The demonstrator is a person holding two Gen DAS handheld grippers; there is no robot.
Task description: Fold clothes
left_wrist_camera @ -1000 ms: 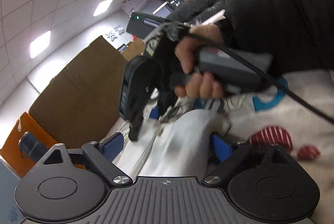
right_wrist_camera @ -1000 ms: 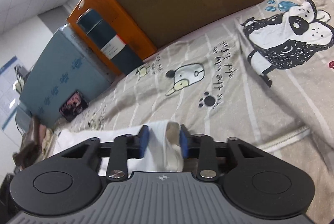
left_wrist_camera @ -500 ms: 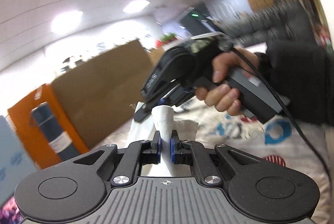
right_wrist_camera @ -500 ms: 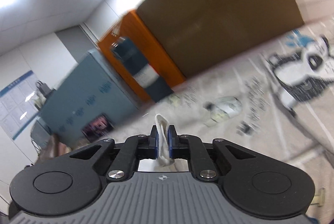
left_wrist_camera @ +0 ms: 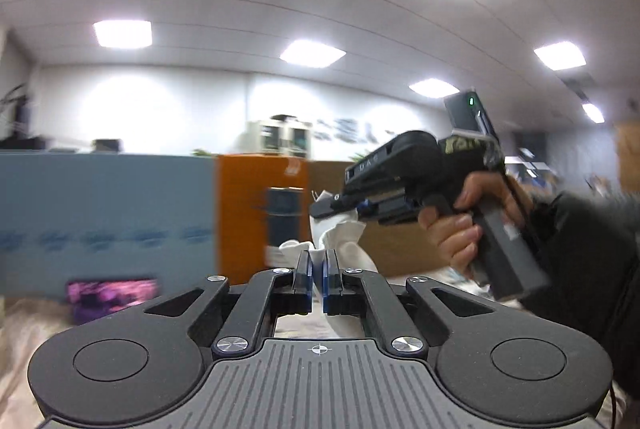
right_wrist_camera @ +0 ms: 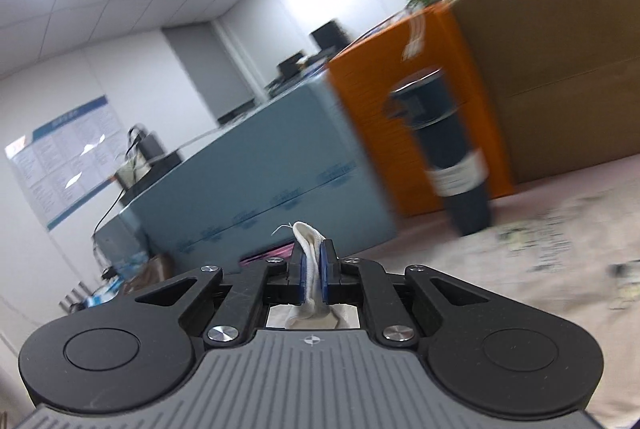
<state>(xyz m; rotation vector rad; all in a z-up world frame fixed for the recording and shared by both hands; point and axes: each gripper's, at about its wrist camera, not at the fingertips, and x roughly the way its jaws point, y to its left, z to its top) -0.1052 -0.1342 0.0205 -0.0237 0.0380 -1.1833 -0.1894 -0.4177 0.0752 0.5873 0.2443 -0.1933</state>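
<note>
Left tongs (left_wrist_camera: 317, 275): closed tight on a bit of the white cloth (left_wrist_camera: 340, 237), which sticks up just past the blue tips.
Right tongs (right_wrist_camera: 313, 279): closed tight on another bit of the white cloth (right_wrist_camera: 306, 241). From the left camera, the right tongs (left_wrist_camera: 336, 203) are up ahead and a little to the right, held by a hand (left_wrist_camera: 464, 225).
Where the cloth is: up in the air, running between the two tongs. Most of it hangs down below them, out of sight.
Step in hand: it looks like the cloth is being held up to hang out flat, ready to lay down on the printed sheet (right_wrist_camera: 560, 249).
How to do it well: keep both tongs squeezed. Keep them level with each other. Pull them gently apart so the top edge goes straight.
Watch out: each tong holds only a small bit, so a hard tug could make it slip.
Nearby: an orange box (right_wrist_camera: 400, 101) and a dark can (right_wrist_camera: 448, 149) stand far ahead of the tongs, well away.
</note>
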